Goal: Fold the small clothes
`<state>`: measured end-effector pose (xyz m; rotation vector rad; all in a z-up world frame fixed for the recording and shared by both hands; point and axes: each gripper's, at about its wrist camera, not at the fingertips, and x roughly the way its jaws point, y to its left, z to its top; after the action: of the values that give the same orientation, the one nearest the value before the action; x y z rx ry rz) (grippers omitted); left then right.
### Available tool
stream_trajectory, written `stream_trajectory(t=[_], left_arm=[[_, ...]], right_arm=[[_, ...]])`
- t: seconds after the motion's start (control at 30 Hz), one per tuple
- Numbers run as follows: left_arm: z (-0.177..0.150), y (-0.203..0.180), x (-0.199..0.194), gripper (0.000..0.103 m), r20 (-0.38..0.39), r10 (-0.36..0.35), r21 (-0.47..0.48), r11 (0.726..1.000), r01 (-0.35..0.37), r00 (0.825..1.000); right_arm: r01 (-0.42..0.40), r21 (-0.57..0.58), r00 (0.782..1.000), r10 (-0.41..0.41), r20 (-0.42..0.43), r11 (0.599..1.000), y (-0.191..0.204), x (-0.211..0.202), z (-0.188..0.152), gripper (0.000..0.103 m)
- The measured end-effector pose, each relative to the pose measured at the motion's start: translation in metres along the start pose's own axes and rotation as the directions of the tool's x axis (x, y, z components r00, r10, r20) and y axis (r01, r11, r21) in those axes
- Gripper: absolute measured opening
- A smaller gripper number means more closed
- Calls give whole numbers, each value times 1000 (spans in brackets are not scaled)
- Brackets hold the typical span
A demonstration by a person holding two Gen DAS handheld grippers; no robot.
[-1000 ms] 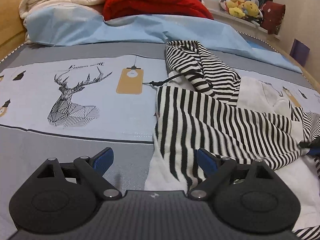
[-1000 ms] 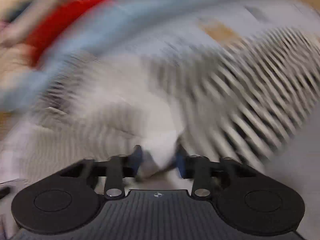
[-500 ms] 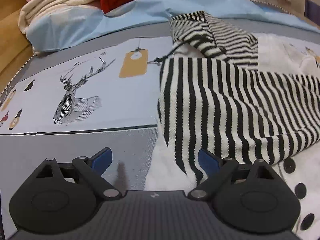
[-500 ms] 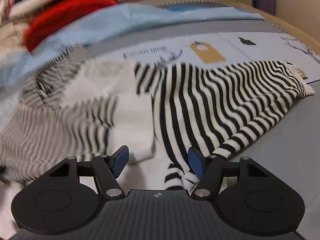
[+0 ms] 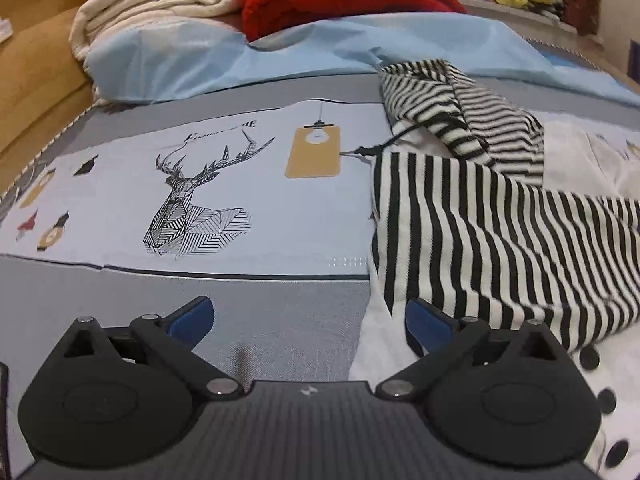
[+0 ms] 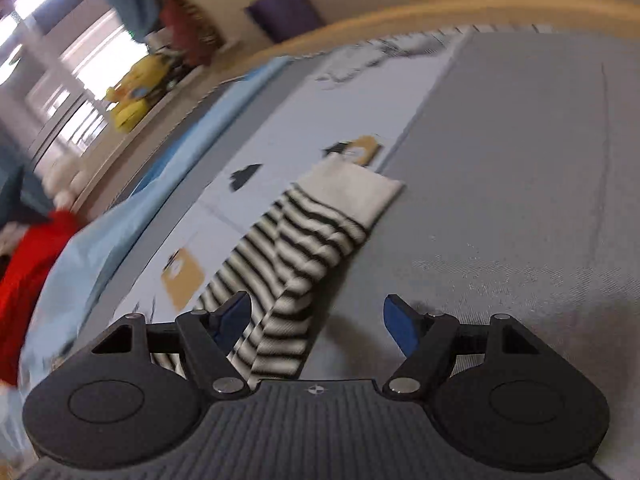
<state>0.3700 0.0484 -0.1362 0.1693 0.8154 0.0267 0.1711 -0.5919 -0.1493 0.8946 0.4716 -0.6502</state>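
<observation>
Both jaws spread and holding nothing, the right hand-held gripper [image 6: 316, 320] — its jaws having just been opening — is hovering by the striped sleeve [image 6: 304, 236] at centre frame, having swung away from the garment's body. The left hand-held gripper [image 5: 308, 320] is waiting beside the striped hoodie [image 5: 500, 232] at right frame on the bed [image 5: 280, 304]. The sleeve fold is in hand — next calls for pinching the white cuff [image 6: 352, 192].

The left tongs [image 5: 308, 320] are matte black: two rounded lobes, each with a shallow circular recess, flank a dark grey ribbed centre plate that carries a small pale emblem at its top edge. Angled black link arms run forward from silver pivot screws, with smaller silver screws further out on triangular cut-out brackets. Each finger ends in a blue pad [image 5: 192, 316]. The right tongs [image 6: 316, 320] have the same build: black lobes, ribbed plate with emblem, silver screws, blue pads [image 6: 396, 326].
</observation>
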Motion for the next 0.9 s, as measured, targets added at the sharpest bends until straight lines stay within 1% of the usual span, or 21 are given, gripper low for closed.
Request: stream_trajectory(t=[0.07,0.13,0.2,0.27,0.3,0.33,0.37,0.4,0.43,0.47,0.5,0.57,0.63,0.7,0.73,0.8,0.83,0.9], left_arm=[[1,1,1,103,-4,-3,-15,1000,3,1000],[1,1,4,103,-13,-2,-10,1000,2,1000],[-1,1,7,103,-23,1,-3,1000,-1,1000],[-2,2,12,103,-34,6,-5,1000,-6,999],[-2,3,13,103,-37,7,-10,1000,-8,999],[-1,4,14,103,-38,10,-16,1000,-10,999],[0,5,15,103,-39,14,-22,1000,-15,999],[1,7,16,103,-40,19,-28,999,-20,999],[3,9,17,103,-41,24,-34,999,-25,999],[4,10,17,103,-41,25,-37,999,-26,999],[6,12,16,103,-40,27,-38,999,-28,999],[9,15,13,103,-30,41,-47,998,-42,999],[12,19,11,103,-25,48,-65,997,-49,999],[14,25,10,103,-31,48,-94,994,-50,998],[15,28,9,103,-34,46,-110,993,-49,998],[15,33,8,103,-38,40,-135,990,-45,998],[16,35,7,103,-37,36,-139,990,-41,999],[16,39,5,103,-32,31,-137,990,-35,999]], right_arm=[[-3,35,1000,3,-6,999,-6,16,2,75],[8,41,1000,-8,-1,999,-10,30,8,75],[2,30,999,-4,40,1000,-11,40,12,76],[-3,55,998,0,60,998,-14,48,19,78],[-5,70,997,0,77,998,-14,53,23,76],[-1,70,996,-5,91,998,-13,55,25,65],[-19,27,996,16,88,999,-9,59,27,3],[-30,-32,996,32,84,999,-1,62,29,4],[4,-110,993,8,115,994,12,59,29,4],[45,-211,988,-12,154,976,30,53,27,4],[60,-309,980,2,198,949,52,44,24,4],[45,-432,966,70,247,901,92,25,14,4],[-2,-538,953,164,254,843,136,3,-6,4],[-60,-653,937,268,223,755,186,-22,-43,4],[-87,-709,929,314,197,700,210,-34,-67,4],[-162,-796,903,412,118,583,251,-58,-122,4],[-196,-835,891,449,67,514,268,-68,-153,4],[-279,-889,861,504,-64,363,290,-83,-219,4]])
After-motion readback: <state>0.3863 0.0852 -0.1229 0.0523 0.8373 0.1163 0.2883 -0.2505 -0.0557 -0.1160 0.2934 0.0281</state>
